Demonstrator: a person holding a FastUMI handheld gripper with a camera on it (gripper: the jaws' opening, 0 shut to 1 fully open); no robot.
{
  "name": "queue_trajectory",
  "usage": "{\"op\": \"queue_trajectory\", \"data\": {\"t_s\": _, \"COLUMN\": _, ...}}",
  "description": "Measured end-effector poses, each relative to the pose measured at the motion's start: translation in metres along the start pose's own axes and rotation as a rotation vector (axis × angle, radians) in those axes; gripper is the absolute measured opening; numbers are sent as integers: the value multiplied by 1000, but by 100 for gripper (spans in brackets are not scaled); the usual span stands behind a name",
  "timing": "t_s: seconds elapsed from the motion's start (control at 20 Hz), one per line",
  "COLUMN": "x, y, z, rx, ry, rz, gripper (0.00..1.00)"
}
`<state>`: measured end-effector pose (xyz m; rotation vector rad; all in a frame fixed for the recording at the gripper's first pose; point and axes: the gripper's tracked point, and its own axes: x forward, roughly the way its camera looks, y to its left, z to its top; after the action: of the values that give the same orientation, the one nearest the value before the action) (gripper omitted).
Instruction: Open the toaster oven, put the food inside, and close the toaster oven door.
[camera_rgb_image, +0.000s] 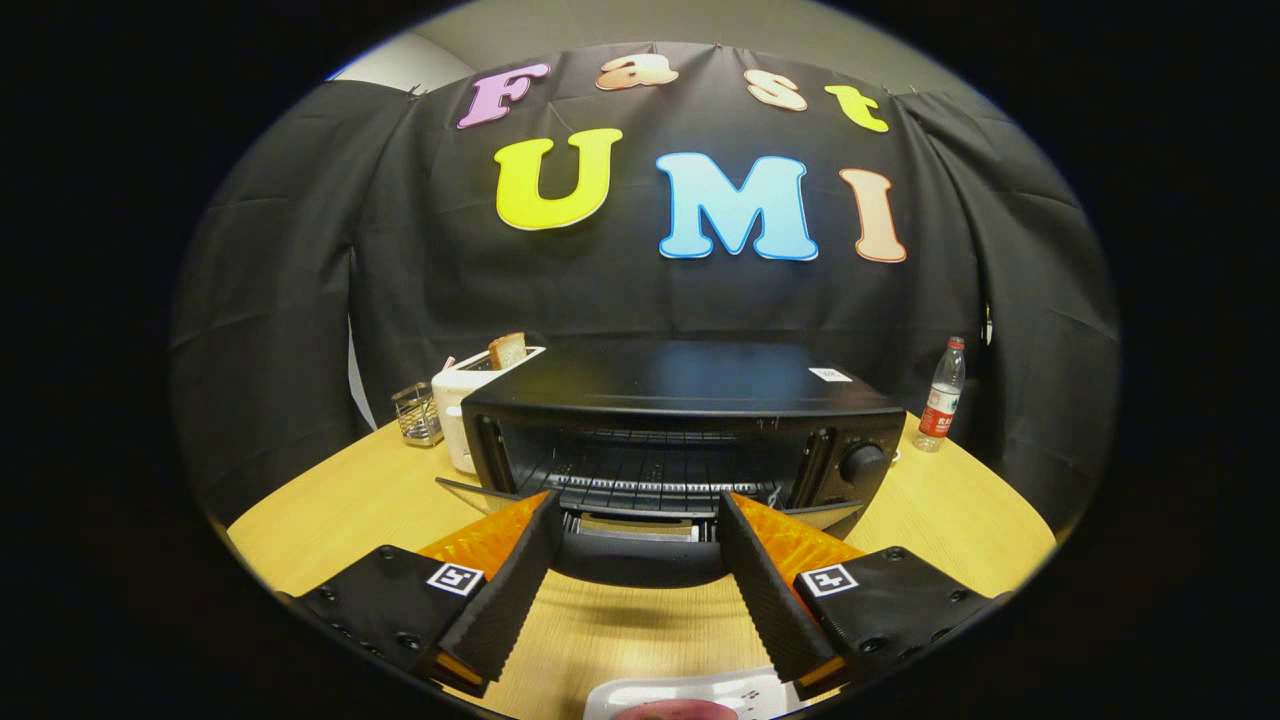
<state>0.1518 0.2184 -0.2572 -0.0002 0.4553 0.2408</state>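
Note:
The black toaster oven (690, 385) stands on the wooden table just ahead of my fingers. Its door (640, 560) hangs folded down towards me, and the wire rack (650, 470) inside is bare. My gripper (638, 500) is open, its fingertips spread to either side of the lowered door's front edge, touching nothing that I can see. Close under the gripper sits a white plate (745, 690) with a pinkish piece of food (675, 711) on it, mostly cut off from sight.
A white pop-up toaster (462, 400) with a bread slice (507, 351) stands behind the oven's left side, a small glass holder (418, 414) beside it. A water bottle (941, 397) stands to the oven's right. The oven's knob (862, 463) is on its right front.

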Motion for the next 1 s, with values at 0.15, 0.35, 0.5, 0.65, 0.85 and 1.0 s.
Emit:
{"op": "queue_trajectory", "data": {"t_s": 0.15, "x": -7, "y": 0, "z": -11, "rx": -10, "ry": 19, "rz": -6, "gripper": 99}}
{"op": "queue_trajectory", "data": {"t_s": 0.35, "x": -15, "y": 2, "z": -25, "rx": -22, "ry": 49, "rz": -11, "gripper": 99}}
{"op": "queue_trajectory", "data": {"t_s": 0.5, "x": -22, "y": 3, "z": -36, "rx": -31, "ry": 79, "rz": -12, "gripper": 99}}
{"op": "queue_trajectory", "data": {"t_s": 0.65, "x": -25, "y": 6, "z": -50, "rx": -48, "ry": 112, "rz": -4, "gripper": 99}}
{"op": "queue_trajectory", "data": {"t_s": 0.85, "x": -31, "y": 7, "z": -64, "rx": -60, "ry": 150, "rz": 0, "gripper": 99}}
{"op": "queue_trajectory", "data": {"t_s": 1.0, "x": -34, "y": 8, "z": -79, "rx": -43, "ry": 198, "rz": 2, "gripper": 100}}
